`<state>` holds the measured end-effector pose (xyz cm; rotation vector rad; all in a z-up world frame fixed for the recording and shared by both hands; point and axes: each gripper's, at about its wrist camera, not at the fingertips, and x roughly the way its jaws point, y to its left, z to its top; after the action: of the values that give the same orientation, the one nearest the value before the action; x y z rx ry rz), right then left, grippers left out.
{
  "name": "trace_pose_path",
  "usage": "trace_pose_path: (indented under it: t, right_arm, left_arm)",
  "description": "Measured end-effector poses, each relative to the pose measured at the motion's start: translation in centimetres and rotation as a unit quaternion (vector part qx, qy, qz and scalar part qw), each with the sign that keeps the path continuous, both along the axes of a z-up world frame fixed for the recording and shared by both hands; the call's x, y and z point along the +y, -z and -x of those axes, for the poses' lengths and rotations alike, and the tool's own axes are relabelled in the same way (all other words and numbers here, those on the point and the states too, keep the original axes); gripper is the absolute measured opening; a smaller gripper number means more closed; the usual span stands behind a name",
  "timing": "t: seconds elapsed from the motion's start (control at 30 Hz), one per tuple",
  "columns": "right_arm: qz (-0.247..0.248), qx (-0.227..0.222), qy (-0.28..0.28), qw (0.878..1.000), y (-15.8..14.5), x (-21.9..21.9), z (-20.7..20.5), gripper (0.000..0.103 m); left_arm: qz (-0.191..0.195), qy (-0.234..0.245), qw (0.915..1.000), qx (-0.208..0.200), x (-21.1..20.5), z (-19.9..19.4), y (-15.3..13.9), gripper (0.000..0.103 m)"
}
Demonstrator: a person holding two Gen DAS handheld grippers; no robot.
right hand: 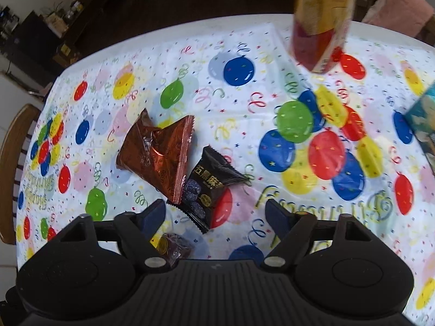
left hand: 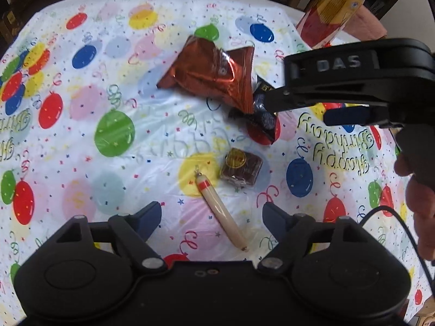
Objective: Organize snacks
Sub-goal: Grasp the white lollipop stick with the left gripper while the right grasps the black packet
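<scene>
On the balloon-print tablecloth (left hand: 152,141) lie several snacks. A pale sausage stick (left hand: 220,209) lies right between the fingers of my left gripper (left hand: 212,215), which is open and holds nothing. Beyond it sit a small brown wrapped cake (left hand: 241,170), a copper foil packet (left hand: 212,73) and a black packet (left hand: 265,125). My right gripper (left hand: 293,106) reaches in from the right over the black packet. In the right wrist view, the right gripper (right hand: 214,212) is open, with the black packet (right hand: 212,187) just ahead between its fingers, the copper packet (right hand: 157,152) to its left and the cake (right hand: 174,247) under the left finger.
A tall yellow and red canister (right hand: 320,19) stands at the far side of the tablecloth (right hand: 244,125). A teal box (right hand: 424,127) pokes in at the right edge. A wooden chair (right hand: 11,163) stands at the left, a pink-cushioned one (right hand: 399,8) behind. A hand (left hand: 418,203) holds the right gripper.
</scene>
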<state>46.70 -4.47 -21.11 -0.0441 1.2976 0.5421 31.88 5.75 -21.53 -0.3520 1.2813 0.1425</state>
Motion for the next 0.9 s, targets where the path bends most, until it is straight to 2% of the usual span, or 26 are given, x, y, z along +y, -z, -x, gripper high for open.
trace_pose_path:
  t: [0.13,0.27,0.4,0.53,0.57,0.63,0.73,0.9]
  right_arm:
    - [0.002,0.006,-0.019,1.000,1.1,1.1,-0.2,0.074]
    - [0.003,0.014,-0.033,0.999,2.0,1.8,-0.4,0.065]
    - [0.004,0.015,-0.037,0.999,2.5,2.2,-0.6,0.064]
    - [0.002,0.018,-0.043,0.999,2.8,2.5,-0.8,0.059]
    - [0.002,0.018,-0.044,0.999,2.8,2.6,-0.8,0.056]
    - [-0.001,0.019,-0.045,0.999,2.9,2.7,-0.8,0.050]
    - [-0.001,0.014,-0.047,0.999,3.0,2.6,-0.6,0.045]
    - [-0.006,0.008,-0.038,0.999,2.8,1.8,-0.4,0.036]
  left_arm:
    - [0.011,0.005,0.9999,0.011,-0.3,-0.7,0.9,0.065]
    - [0.015,0.010,0.9997,0.018,-0.7,-1.2,1.4,0.058]
    - [0.012,0.011,0.9995,0.028,-0.9,-1.4,1.9,0.045]
    - [0.004,0.009,0.9996,0.026,-1.0,-1.5,2.0,0.038]
    - [0.004,0.006,0.9996,0.027,-1.0,-1.5,2.0,0.036]
    - [-0.002,0.002,0.9996,0.027,-1.0,-1.5,2.0,0.026]
    - [0.015,-0.007,0.9996,0.025,-0.2,-1.3,2.1,0.017]
    - [0.018,-0.015,0.9995,0.022,0.5,-0.9,1.9,0.010]
